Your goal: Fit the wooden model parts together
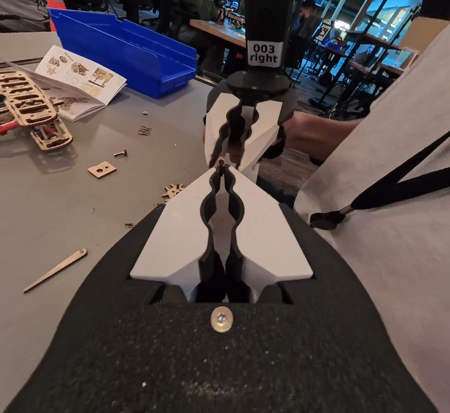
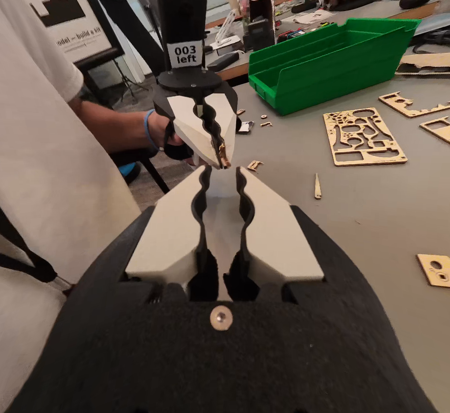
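We pinch a small wooden piece [image 2: 223,155] at the tip of our left claw [image 1: 220,170], while our right claw [image 2: 222,170] waits spread just before it; closing squarely and gently should avoid twisting it.

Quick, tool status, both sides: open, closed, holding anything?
Left tool: closed on a small wooden part at its tips.
Right tool: open, holding nothing, tips close to the left's.
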The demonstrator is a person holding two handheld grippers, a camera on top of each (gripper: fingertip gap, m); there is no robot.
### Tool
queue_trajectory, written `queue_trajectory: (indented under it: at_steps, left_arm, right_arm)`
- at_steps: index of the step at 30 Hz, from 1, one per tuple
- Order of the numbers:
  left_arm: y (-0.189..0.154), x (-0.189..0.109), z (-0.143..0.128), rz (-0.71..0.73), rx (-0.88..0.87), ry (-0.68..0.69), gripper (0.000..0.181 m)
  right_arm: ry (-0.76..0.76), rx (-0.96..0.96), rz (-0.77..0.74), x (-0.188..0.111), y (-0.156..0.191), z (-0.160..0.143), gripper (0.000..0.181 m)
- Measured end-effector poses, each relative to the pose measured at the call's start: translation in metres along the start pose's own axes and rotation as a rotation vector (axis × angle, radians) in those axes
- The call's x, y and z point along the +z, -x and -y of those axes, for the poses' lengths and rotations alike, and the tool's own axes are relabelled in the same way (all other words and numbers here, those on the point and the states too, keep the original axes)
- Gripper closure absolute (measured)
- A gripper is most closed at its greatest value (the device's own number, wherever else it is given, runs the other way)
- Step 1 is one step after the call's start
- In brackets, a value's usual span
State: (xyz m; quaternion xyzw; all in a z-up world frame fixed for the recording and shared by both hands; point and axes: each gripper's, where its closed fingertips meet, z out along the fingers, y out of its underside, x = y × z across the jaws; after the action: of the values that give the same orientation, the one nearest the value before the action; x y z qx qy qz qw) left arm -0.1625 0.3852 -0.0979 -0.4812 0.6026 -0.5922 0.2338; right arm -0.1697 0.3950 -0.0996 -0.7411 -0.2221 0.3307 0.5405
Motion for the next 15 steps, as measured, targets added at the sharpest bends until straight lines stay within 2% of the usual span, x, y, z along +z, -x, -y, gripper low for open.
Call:
queue_trajectory:
  at_steps: [7,10,12,15]
  left_arm:
    - [-0.015,0.003,-0.004,-0.045,0.054,0.03,0.181]
    - [-0.008,-0.001,-0.011,-0.001,0.087,0.082,0.181]
    - [0.034,-0.021,-0.025,0.21,0.104,0.18,0.181]
    - [0.115,-0.096,-0.054,0.682,0.188,0.41,0.181]
  right_arm:
    - [-0.044,0.021,0.065,-0.007,0.013,0.004,0.178]
    - [-0.017,0.031,0.039,-0.01,0.009,-0.003,0.172]
    - [0.08,0.057,-0.043,-0.014,-0.001,-0.024,0.158]
    - [0.173,0.106,-0.106,-0.024,0.003,-0.055,0.161]
